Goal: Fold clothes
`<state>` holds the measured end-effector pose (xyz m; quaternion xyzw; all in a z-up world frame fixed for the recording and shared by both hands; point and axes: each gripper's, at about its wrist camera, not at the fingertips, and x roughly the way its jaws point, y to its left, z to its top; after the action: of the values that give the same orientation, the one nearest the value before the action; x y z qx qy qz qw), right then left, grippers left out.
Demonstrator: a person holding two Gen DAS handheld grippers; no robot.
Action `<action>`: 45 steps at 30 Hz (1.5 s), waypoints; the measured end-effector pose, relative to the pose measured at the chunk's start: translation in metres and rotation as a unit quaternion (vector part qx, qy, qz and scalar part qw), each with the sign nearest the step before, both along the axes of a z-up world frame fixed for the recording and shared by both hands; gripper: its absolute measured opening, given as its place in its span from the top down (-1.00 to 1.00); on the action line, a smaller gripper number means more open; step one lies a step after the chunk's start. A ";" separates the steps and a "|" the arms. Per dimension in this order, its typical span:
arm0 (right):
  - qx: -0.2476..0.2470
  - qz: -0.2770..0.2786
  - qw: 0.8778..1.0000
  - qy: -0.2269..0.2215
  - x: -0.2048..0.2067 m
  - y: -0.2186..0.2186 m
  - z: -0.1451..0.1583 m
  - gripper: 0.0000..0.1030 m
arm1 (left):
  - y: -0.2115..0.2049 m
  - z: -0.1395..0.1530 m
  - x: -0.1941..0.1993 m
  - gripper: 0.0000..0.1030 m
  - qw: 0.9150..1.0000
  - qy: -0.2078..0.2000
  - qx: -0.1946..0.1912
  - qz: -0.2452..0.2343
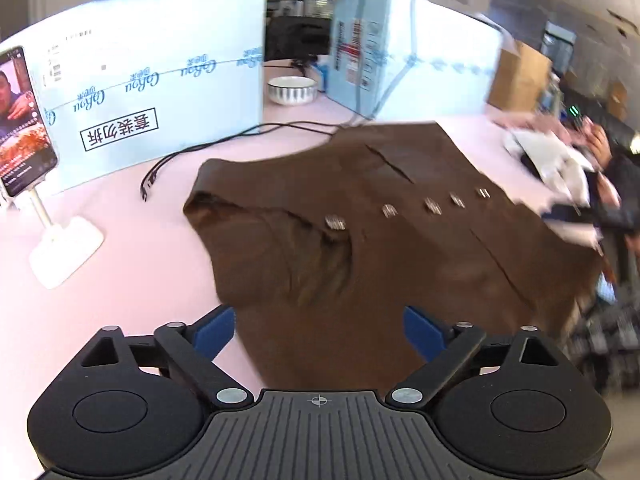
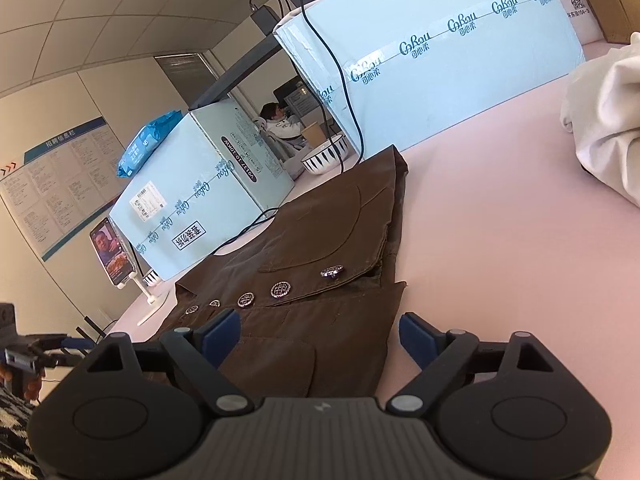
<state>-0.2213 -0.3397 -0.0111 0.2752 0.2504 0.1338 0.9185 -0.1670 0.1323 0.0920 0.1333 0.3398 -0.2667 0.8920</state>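
Both my left tongs [image 1: 319, 330] and right tongs [image 2: 320, 338] gape empty over the brown jacket [image 2: 320, 280], near boxes [image 2: 440, 60] printed "CoRou", smaller labels unreadable.

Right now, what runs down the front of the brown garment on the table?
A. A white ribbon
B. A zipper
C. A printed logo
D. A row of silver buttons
D: a row of silver buttons lines the front edge of the brown garment, spread on the pink table.
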 end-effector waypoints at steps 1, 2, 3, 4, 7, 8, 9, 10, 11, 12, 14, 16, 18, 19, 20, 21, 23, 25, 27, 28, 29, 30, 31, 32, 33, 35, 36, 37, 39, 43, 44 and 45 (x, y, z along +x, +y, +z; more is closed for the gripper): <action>0.002 0.005 1.000 0.005 0.004 0.000 0.000 -0.75 | -0.001 -0.003 -0.007 -0.83 1.000 -0.010 0.012 0.004; -0.004 0.008 1.000 0.009 0.008 0.002 0.001 -0.78 | -0.004 -0.013 -0.021 -0.83 0.999 -0.030 0.044 0.014; -0.010 0.012 1.000 0.013 0.011 0.004 0.002 -0.78 | -0.006 -0.016 -0.027 -0.83 0.998 -0.038 0.056 0.017; -0.016 0.015 1.000 0.015 0.014 0.006 0.003 -0.79 | -0.008 -0.020 -0.031 -0.83 0.997 -0.047 0.057 0.020; -0.025 0.023 0.999 0.017 0.020 0.012 0.006 -0.81 | -0.016 -0.030 -0.036 -0.83 0.997 -0.058 0.047 0.032; -0.026 0.023 0.999 0.017 0.020 0.013 0.007 -0.81 | -0.017 -0.033 -0.032 -0.83 0.997 -0.049 0.045 0.039; -0.027 0.021 0.999 0.017 0.016 0.017 0.007 -0.81 | -0.019 -0.038 -0.026 -0.83 0.996 -0.041 0.054 0.050; -0.028 0.020 0.999 0.017 0.014 0.018 0.008 -0.81 | -0.020 -0.044 -0.019 -0.83 0.996 -0.032 0.062 0.060; -0.029 0.019 0.999 0.016 0.012 0.018 0.008 -0.81 | -0.022 -0.049 -0.013 -0.83 0.995 -0.024 0.069 0.071; -0.030 0.018 0.999 0.016 0.009 0.018 0.008 -0.80 | -0.018 -0.050 -0.009 -0.83 0.995 -0.022 0.059 0.083; -0.031 0.014 0.999 0.014 0.002 0.016 0.009 -0.80 | -0.010 -0.053 -0.003 -0.82 0.994 -0.017 0.039 0.105; -0.032 0.006 0.999 0.012 -0.004 0.014 0.009 -0.80 | 0.001 -0.052 0.002 -0.81 0.990 -0.017 0.002 0.139; -0.028 0.000 1.000 0.014 -0.006 0.012 0.008 -0.80 | 0.012 -0.053 0.007 -0.77 0.983 -0.024 -0.023 0.181; -0.028 0.000 1.000 0.014 -0.006 0.012 0.008 -0.80 | 0.017 -0.054 0.009 -0.75 0.978 -0.027 -0.034 0.203; -0.028 0.000 1.000 0.015 -0.007 0.013 0.009 -0.80 | 0.021 -0.055 0.010 -0.74 0.975 -0.026 -0.040 0.218; -0.028 0.000 0.999 0.015 -0.007 0.013 0.009 -0.80 | 0.030 -0.057 0.012 -0.74 0.967 -0.020 -0.051 0.248; -0.051 -0.003 0.999 -0.006 -0.012 0.016 0.017 -0.80 | 0.044 -0.061 0.014 -0.72 0.957 -0.002 -0.068 0.283; -0.076 0.006 0.997 -0.034 -0.019 0.018 0.029 -0.80 | 0.058 -0.060 0.011 -0.71 0.948 0.014 -0.096 0.302; -0.093 0.030 0.995 -0.028 -0.020 0.019 0.040 -0.86 | 0.064 -0.046 0.004 -0.74 0.950 0.011 -0.143 0.276; -0.104 0.041 0.994 -0.014 -0.018 0.019 0.044 -0.86 | 0.062 -0.040 0.002 -0.74 0.954 0.006 -0.155 0.258; -0.125 0.029 0.992 0.006 -0.013 0.021 0.043 -0.86 | 0.060 -0.035 0.000 -0.74 0.957 0.002 -0.166 0.239; -0.147 0.016 0.989 0.026 -0.008 0.022 0.041 -0.86 | 0.055 -0.030 0.000 -0.74 0.960 -0.004 -0.166 0.225; -0.168 0.003 0.985 0.046 -0.003 0.024 0.040 -0.86 | 0.046 -0.027 0.001 -0.74 0.965 -0.011 -0.156 0.211; -0.168 0.008 0.985 0.050 0.004 0.025 0.037 -0.81 | 0.037 -0.024 0.003 -0.74 0.969 -0.018 -0.147 0.197; -0.166 0.014 0.985 0.053 0.010 0.025 0.034 -0.71 | 0.030 -0.024 0.006 -0.74 0.972 -0.019 -0.141 0.186; -0.164 0.025 0.984 0.060 0.024 0.027 0.027 -0.58 | 0.018 -0.029 0.014 -0.74 0.976 -0.009 -0.137 0.171; -0.171 0.023 0.983 0.058 0.025 0.028 0.027 -0.39 | 0.011 -0.034 0.020 -0.74 0.978 0.000 -0.135 0.162; -0.179 0.020 0.982 0.057 0.026 0.029 0.026 -0.25 | 0.006 -0.038 0.023 -0.74 0.978 0.010 -0.137 0.157; -0.194 0.015 0.979 0.054 0.028 0.030 0.025 0.24 | -0.001 -0.045 0.026 -0.74 0.978 0.026 -0.144 0.145; -0.224 0.004 0.973 0.048 0.033 0.033 0.023 0.75 | -0.007 -0.055 0.026 -0.74 0.978 0.039 -0.144 0.148; -0.232 0.001 0.972 0.046 0.034 0.034 0.023 0.78 | -0.007 -0.056 0.026 -0.74 0.978 0.038 -0.142 0.148; -0.238 0.001 0.971 0.034 0.031 0.035 0.023 0.80 | -0.007 -0.057 0.027 -0.74 0.978 0.039 -0.143 0.149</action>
<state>-0.1907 -0.3049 0.0124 0.0529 0.3066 0.0623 0.9483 -0.1402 0.1249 0.0352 -0.0585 0.3486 -0.1814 0.9177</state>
